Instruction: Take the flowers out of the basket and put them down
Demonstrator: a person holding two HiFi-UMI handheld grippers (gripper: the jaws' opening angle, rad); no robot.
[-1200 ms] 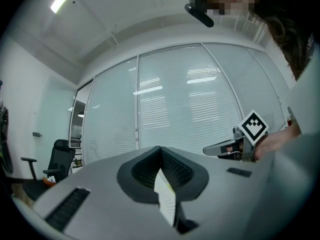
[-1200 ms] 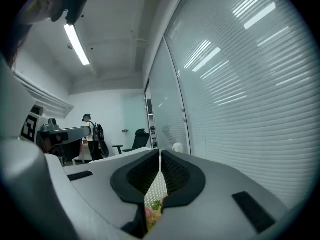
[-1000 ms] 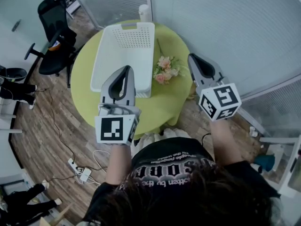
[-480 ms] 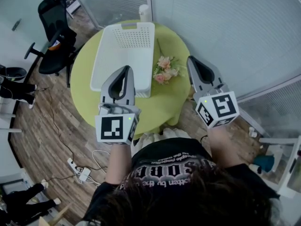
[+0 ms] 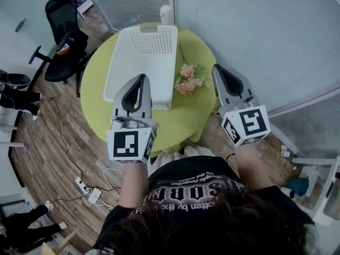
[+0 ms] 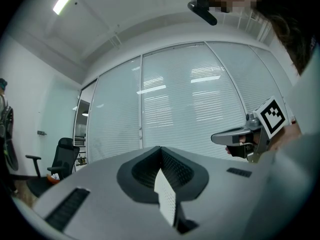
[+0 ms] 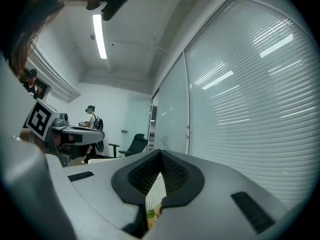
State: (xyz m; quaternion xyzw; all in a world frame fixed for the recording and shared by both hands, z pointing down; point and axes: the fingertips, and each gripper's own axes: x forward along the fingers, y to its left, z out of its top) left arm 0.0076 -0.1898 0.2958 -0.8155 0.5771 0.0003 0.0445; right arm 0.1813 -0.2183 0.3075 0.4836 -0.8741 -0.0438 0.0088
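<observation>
Only the right claw [image 5: 218, 71] had drawn back slightly; it and the left claw [image 5: 142, 79] were clenched empty. Flowers [image 5: 187, 80] lay on the table [image 5: 180, 122] beside the emptied basket [image 5: 141, 57], so the task looked finished.

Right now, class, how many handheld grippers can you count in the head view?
2. The left gripper hangs over the white basket's near end; the right gripper is right of the pink flowers.
</observation>
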